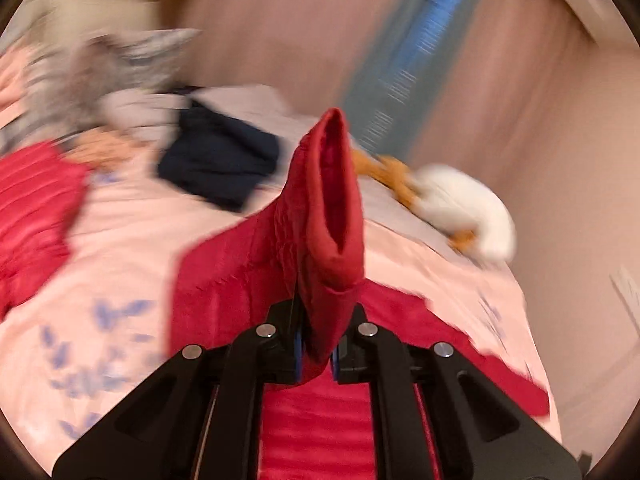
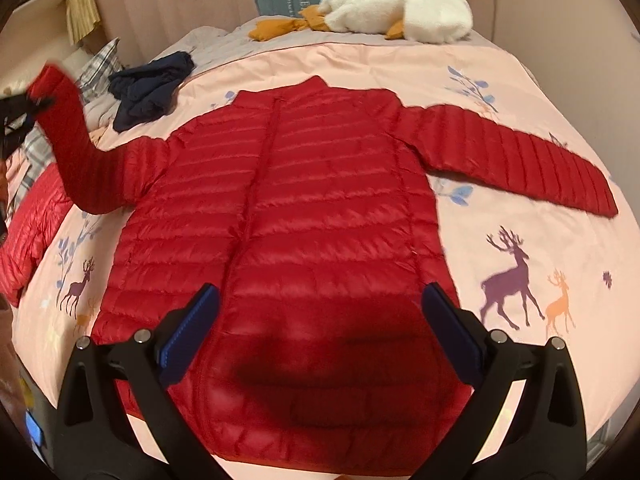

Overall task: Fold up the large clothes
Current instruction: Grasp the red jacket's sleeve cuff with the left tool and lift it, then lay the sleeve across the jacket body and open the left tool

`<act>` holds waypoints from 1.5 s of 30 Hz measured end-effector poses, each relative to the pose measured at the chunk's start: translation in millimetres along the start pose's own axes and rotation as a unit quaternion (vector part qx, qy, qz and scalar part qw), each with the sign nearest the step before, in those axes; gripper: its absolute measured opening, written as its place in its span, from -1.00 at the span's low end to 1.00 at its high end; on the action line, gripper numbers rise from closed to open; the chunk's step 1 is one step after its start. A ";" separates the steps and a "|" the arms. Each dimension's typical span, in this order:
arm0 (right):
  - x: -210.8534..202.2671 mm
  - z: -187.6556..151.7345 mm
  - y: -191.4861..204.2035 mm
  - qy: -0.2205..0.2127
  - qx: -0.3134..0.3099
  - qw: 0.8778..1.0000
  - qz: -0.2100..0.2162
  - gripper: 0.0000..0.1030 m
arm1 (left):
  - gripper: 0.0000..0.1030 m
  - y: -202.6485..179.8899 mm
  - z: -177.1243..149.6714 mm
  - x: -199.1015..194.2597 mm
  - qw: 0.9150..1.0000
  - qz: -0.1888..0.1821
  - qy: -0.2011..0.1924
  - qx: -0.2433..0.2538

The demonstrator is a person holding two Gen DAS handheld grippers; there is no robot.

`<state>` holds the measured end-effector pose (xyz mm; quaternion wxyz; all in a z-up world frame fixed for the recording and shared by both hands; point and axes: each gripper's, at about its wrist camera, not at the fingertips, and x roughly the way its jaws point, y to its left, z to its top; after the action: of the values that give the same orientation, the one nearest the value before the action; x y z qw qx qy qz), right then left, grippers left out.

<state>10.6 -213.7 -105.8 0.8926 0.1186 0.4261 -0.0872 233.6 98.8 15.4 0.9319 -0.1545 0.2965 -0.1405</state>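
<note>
A red quilted down jacket (image 2: 304, 200) lies front up on the pink bedspread (image 2: 520, 280), collar at the far side. Its right sleeve (image 2: 520, 160) lies stretched out flat. Its left sleeve (image 2: 76, 148) is lifted off the bed. My left gripper (image 1: 316, 352) is shut on that sleeve's cuff (image 1: 332, 208), which stands up between the fingers; the gripper also shows at the left edge of the right wrist view (image 2: 36, 102). My right gripper (image 2: 320, 332) is open and empty, hovering above the jacket's lower hem.
A second red jacket (image 2: 28, 232) lies at the bed's left edge. A dark navy garment (image 2: 148, 88) sits at the far left, by a plaid pillow (image 2: 100, 64). A white plush goose (image 2: 392, 8) lies at the far edge. Walls surround the bed.
</note>
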 end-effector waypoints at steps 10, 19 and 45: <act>12.4 -10.7 -58.0 0.024 0.055 0.998 -0.014 0.96 | 0.73 -161.6 -102.0 118.8 0.982 -0.054 0.150 0.097; 43.1 34.7 -66.6 0.015 0.061 0.997 0.041 0.96 | 0.74 -88.0 -101.6 90.2 0.986 -0.075 0.131 0.070; 140.0 113.4 -18.3 0.009 0.016 0.994 0.108 0.70 | 0.67 14.0 -126.9 142.3 0.973 0.077 0.208 0.065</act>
<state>176.9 -271.3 -148.7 0.8909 0.1788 0.4175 0.0043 272.0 35.4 -160.8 0.8658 -0.0376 0.4851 -0.1164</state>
